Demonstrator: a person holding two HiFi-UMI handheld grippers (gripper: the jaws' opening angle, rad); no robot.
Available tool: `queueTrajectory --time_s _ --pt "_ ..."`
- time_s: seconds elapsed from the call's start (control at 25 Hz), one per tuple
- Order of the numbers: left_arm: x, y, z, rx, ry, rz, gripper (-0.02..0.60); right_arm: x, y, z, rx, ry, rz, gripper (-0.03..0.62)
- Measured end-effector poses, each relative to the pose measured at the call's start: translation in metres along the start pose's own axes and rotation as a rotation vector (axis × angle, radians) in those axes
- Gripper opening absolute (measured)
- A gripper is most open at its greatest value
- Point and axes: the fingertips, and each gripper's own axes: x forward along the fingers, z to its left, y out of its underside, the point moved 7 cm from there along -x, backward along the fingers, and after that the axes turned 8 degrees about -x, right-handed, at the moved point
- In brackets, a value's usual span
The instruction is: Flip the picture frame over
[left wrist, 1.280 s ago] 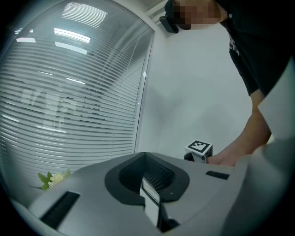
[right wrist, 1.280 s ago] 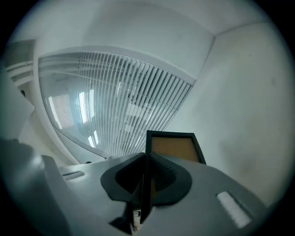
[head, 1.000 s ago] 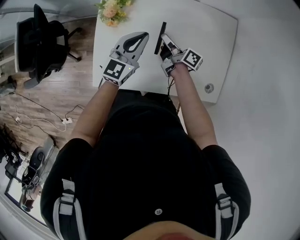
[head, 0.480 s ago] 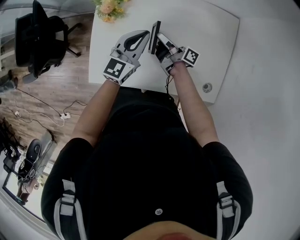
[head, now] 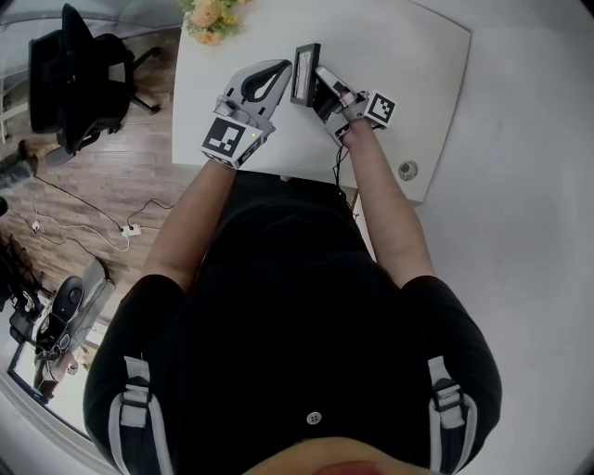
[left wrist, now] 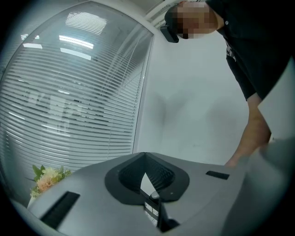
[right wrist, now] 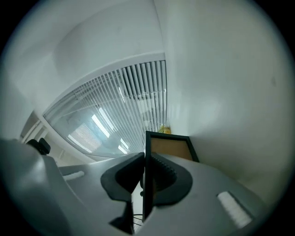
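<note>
Head view: a white counter (head: 408, 65) fills the upper centre of the frame, with a bunch of flowers (head: 209, 17) at its upper left corner and a black office chair (head: 70, 79) on the wood floor at far left. The right gripper (head: 320, 79) is closed on the lower edge of the black picture frame (head: 304, 74), which stands steeply tilted on edge over the counter, just right of the left gripper (head: 284, 65). Right gripper view: the frame's thin edge runs between the two pads, both pressing on it, and its brown backing (right wrist: 168, 147) shows above them. Left gripper view: the jaws meet at their tips (left wrist: 144, 156) with nothing between them; the flowers (left wrist: 46, 179) appear at lower left
</note>
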Motion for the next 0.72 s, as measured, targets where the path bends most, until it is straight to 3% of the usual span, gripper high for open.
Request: queueTrajectory --time_s 0.28,0.44,0.6,0.72 --pt "0.003 -0.005 -0.009 0.003 0.008 -0.020 0.003 -0.010 -0.009 0.007 -0.119 0.071 0.015 0.058" --pt "0.004 -0.013 -0.016 0.015 -0.003 0.027 0.003 -0.017 -0.014 0.008 -0.145 0.108 0.009 0.061" --pt "0.007 -0.023 -0.022 0.010 0.027 -0.050 0.003 -0.023 -0.018 0.004 -0.172 0.153 0.001 0.061" --pt "0.005 -0.028 -0.022 0.016 0.025 -0.059 0.003 -0.025 -0.019 -0.002 -0.183 0.177 0.002 0.061"
